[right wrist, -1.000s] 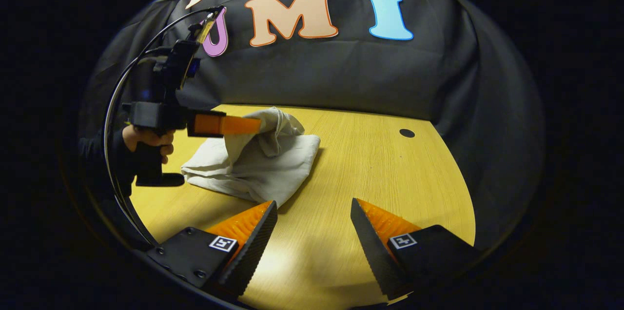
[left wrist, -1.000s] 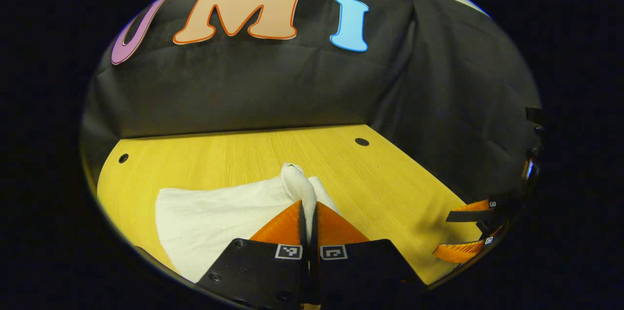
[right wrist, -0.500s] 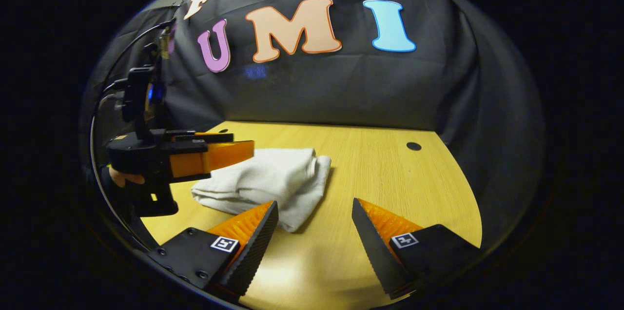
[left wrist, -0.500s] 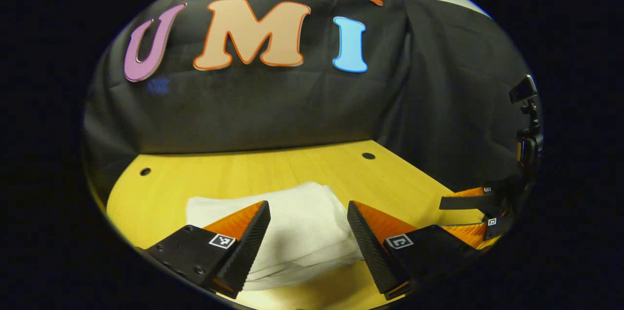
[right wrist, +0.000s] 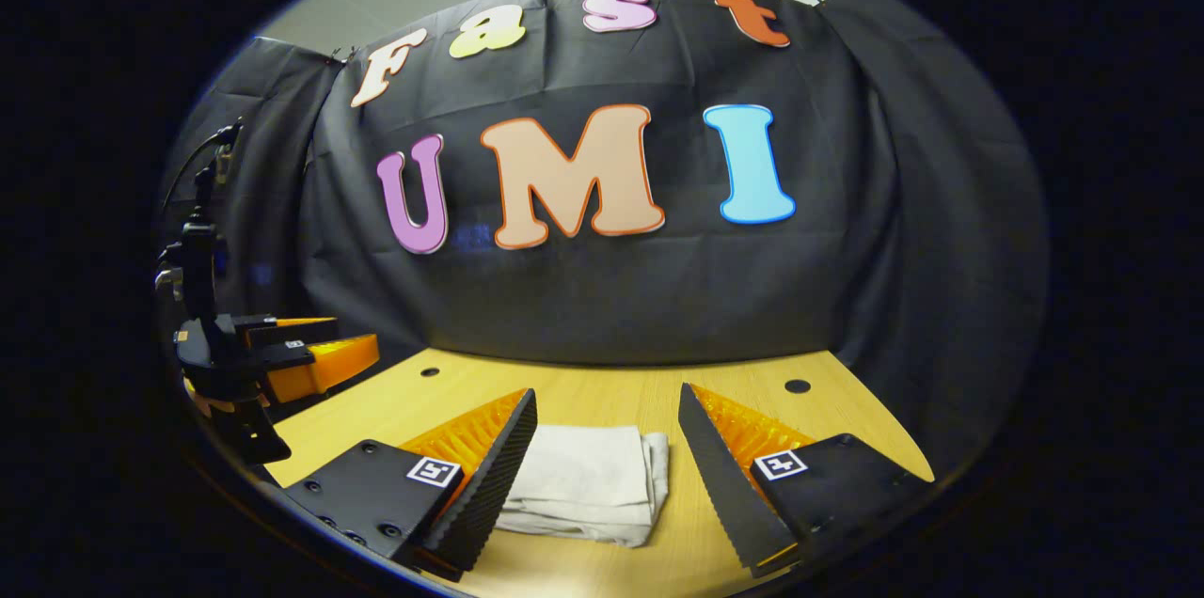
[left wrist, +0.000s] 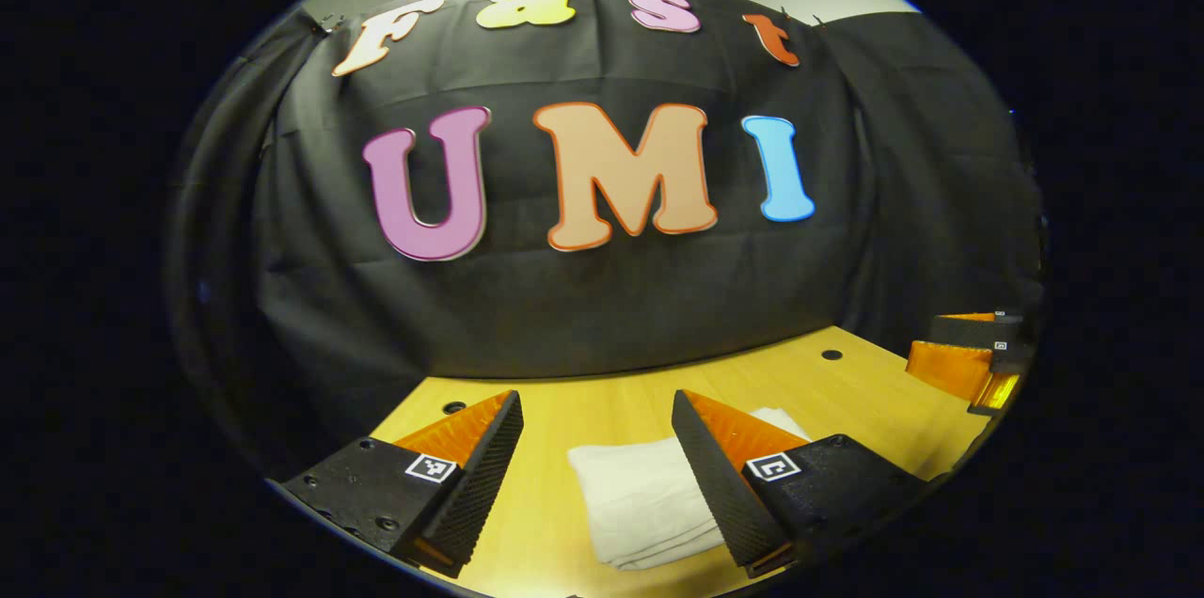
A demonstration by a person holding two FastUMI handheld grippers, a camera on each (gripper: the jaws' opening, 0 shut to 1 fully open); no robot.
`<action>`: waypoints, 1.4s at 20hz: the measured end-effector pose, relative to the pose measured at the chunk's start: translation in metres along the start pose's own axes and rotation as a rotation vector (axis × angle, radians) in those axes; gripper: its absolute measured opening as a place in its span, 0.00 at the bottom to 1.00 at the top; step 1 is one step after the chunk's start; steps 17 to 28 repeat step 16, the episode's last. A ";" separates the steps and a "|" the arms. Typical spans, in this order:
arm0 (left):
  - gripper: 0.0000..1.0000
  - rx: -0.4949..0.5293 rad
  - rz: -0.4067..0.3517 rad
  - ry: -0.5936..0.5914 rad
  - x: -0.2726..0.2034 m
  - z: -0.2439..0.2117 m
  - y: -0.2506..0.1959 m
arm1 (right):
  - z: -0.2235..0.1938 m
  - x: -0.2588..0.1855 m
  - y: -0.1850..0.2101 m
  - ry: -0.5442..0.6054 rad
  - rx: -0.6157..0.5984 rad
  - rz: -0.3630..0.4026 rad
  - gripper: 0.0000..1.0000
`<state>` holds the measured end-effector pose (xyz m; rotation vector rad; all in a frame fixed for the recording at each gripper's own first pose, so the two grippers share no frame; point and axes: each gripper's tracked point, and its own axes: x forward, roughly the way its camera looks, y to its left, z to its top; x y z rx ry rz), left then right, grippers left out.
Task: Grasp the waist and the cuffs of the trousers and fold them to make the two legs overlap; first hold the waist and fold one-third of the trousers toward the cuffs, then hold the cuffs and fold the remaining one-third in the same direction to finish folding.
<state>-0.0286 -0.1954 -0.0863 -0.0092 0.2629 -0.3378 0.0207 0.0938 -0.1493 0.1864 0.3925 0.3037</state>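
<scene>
Yellow wooden table (left wrist: 602, 410), small dark holes (right wrist: 797, 385).

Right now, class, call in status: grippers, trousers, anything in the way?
Left gripper open, empty. Right gripper open, empty. Trousers folded in a compact stack, flat on the table. Nothing in the way.

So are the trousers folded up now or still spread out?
Folded: the trousers lie as a compact stacked bundle on the table, free of both open grippers.
</scene>
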 end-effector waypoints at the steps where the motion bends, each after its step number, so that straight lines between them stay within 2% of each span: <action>1: 0.96 -0.001 0.023 -0.021 -0.002 0.007 0.012 | 0.009 0.002 0.005 -0.021 -0.007 -0.003 0.98; 3: 0.96 -0.009 0.067 -0.049 -0.007 0.017 0.036 | 0.016 0.004 0.013 -0.035 -0.022 -0.008 0.94; 6: 0.96 -0.010 0.112 -0.075 -0.020 0.026 0.063 | 0.022 0.002 0.022 -0.047 -0.024 -0.008 0.98; 9: 0.96 -0.012 0.140 -0.086 -0.026 0.026 0.077 | 0.031 -0.002 0.024 -0.069 -0.041 -0.019 0.97; 11: 0.96 -0.024 0.144 -0.087 -0.029 0.026 0.081 | 0.036 -0.004 0.022 -0.081 -0.048 -0.027 0.94; 12: 0.96 -0.030 0.147 -0.089 -0.031 0.027 0.081 | 0.038 -0.006 0.020 -0.087 -0.050 -0.035 0.97; 13: 0.96 -0.033 0.149 -0.091 -0.031 0.027 0.082 | 0.042 -0.008 0.019 -0.094 -0.052 -0.040 0.94; 14: 0.96 -0.033 0.148 -0.093 -0.024 0.027 0.080 | 0.043 -0.008 0.018 -0.098 -0.052 -0.043 0.97; 28: 0.96 -0.031 0.147 -0.099 -0.023 0.027 0.081 | 0.045 -0.011 0.016 -0.107 -0.056 -0.052 0.97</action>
